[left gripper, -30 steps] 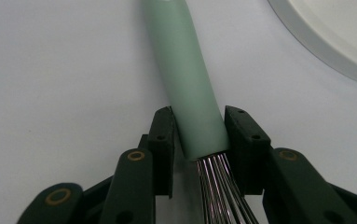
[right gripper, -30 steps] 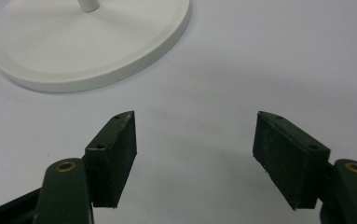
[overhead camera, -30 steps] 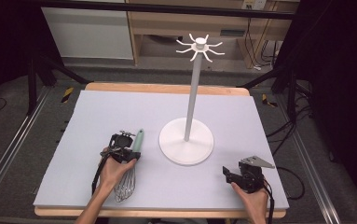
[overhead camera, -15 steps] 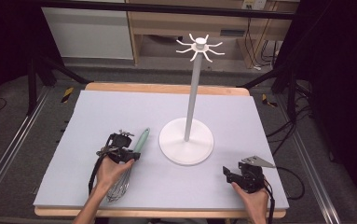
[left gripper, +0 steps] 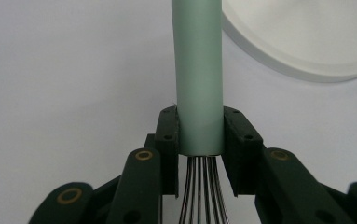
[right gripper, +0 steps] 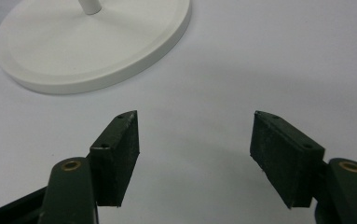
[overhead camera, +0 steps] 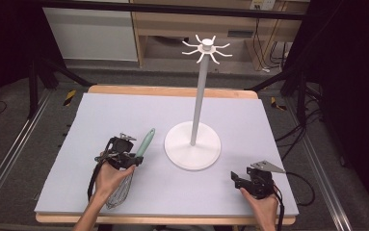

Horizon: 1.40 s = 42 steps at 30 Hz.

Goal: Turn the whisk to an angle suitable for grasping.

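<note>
we had the left claw (left gripper: 200, 135) clamped on the whisk (overhead camera: 135, 161) at its green handle, near the worktop's (overhead camera: 249, 115) front left corner, wires trailing back. the right claw (right gripper: 195, 154) stood empty, jaws apart. hanging it on the stand's (overhead camera: 193, 147) hooks was left, we judged

A lab: black frame rails (overhead camera: 13, 154), trailing cables (overhead camera: 297, 139).
</note>
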### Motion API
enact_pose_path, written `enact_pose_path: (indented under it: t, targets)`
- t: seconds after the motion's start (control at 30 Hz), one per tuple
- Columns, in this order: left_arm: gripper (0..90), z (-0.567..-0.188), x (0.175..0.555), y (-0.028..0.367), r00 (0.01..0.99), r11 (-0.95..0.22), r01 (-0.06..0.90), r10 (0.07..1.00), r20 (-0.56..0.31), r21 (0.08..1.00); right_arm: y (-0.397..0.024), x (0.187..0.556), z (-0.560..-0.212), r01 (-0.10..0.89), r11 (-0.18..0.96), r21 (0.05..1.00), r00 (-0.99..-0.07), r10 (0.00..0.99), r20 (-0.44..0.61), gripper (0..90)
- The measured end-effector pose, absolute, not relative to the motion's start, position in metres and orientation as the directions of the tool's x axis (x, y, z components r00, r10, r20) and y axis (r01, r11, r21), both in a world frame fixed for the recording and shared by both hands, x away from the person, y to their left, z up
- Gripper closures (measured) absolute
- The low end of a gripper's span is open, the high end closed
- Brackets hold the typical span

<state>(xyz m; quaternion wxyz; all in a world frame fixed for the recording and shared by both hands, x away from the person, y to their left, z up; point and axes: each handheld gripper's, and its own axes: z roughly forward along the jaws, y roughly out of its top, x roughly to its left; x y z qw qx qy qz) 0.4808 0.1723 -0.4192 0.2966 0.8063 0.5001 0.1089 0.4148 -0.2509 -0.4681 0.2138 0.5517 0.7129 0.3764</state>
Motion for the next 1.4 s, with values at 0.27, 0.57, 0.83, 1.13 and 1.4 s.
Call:
enact_pose_path:
  t: [0.27, 0.57, 0.83, 1.13, 1.4]
  targets:
    - [68.9, -0.400, 0.471, 0.179, 0.504, -0.313, 0.701, 0.854, -0.134, 0.641, -0.251, 0.415, -0.468, 0.624, 0.104, 0.774, -0.297, 0.948, 0.112, 33.1]
    - [68.9, -0.380, 0.460, 0.184, 0.529, -0.290, 0.644, 0.838, -0.137, 0.708, -0.253, 0.414, -0.467, 0.618, 0.098, 0.780, -0.295, 0.949, 0.114, 33.8]
    - [68.9, -0.366, 0.453, 0.189, 0.548, -0.240, 0.576, 0.822, -0.151, 0.782, -0.253, 0.413, -0.467, 0.605, 0.088, 0.791, -0.286, 0.951, 0.113, 34.6]
    - [68.9, -0.351, 0.448, 0.195, 0.571, -0.177, 0.487, 0.805, -0.158, 0.855, -0.253, 0.412, -0.467, 0.582, 0.081, 0.809, -0.279, 0.955, 0.105, 34.7]
    - [68.8, -0.339, 0.445, 0.196, 0.581, -0.146, 0.433, 0.799, -0.152, 0.889, -0.255, 0.412, -0.467, 0.570, 0.077, 0.818, -0.271, 0.958, 0.099, 34.6]
